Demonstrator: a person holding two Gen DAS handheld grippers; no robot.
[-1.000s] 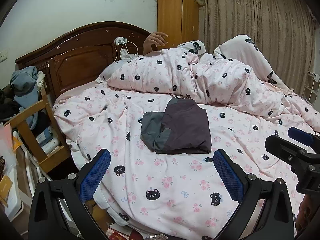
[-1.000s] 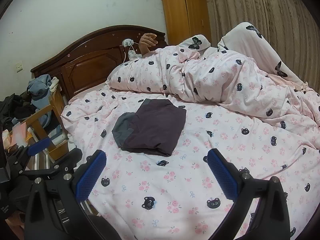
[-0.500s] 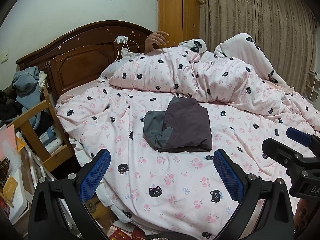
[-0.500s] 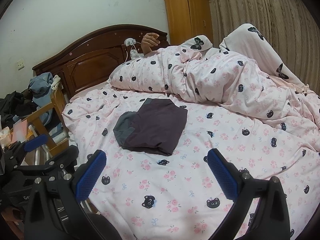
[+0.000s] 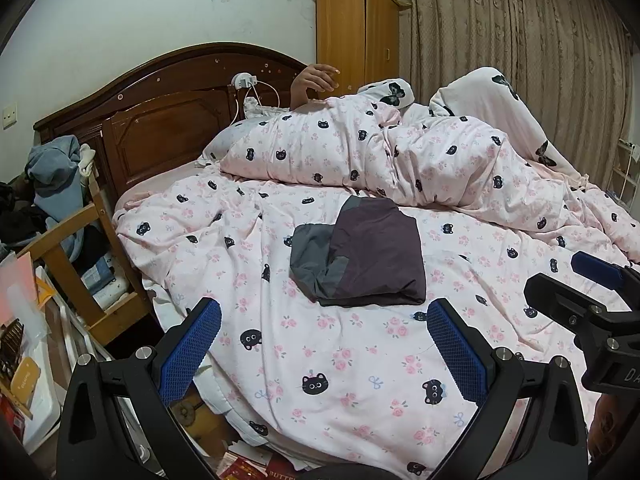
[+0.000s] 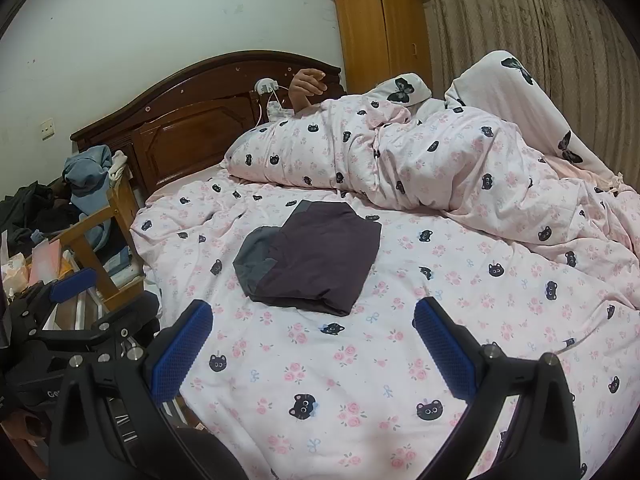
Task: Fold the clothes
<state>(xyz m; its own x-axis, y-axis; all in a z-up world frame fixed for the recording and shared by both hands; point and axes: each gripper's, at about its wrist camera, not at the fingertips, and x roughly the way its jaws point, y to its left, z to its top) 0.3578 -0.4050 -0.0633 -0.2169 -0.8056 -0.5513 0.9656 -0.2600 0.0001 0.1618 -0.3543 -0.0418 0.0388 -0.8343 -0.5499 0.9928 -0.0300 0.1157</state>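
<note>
Left wrist view: the left gripper is held with its blue pads spread wide, nothing between them; the folded dark garment is seen lying flat on the pink cat-print sheet, beyond the fingertips and apart from them
Right wrist view: the right gripper is likewise held spread and empty above the sheet; the garment is laid mid-bed, in front of the bunched duvet
</note>
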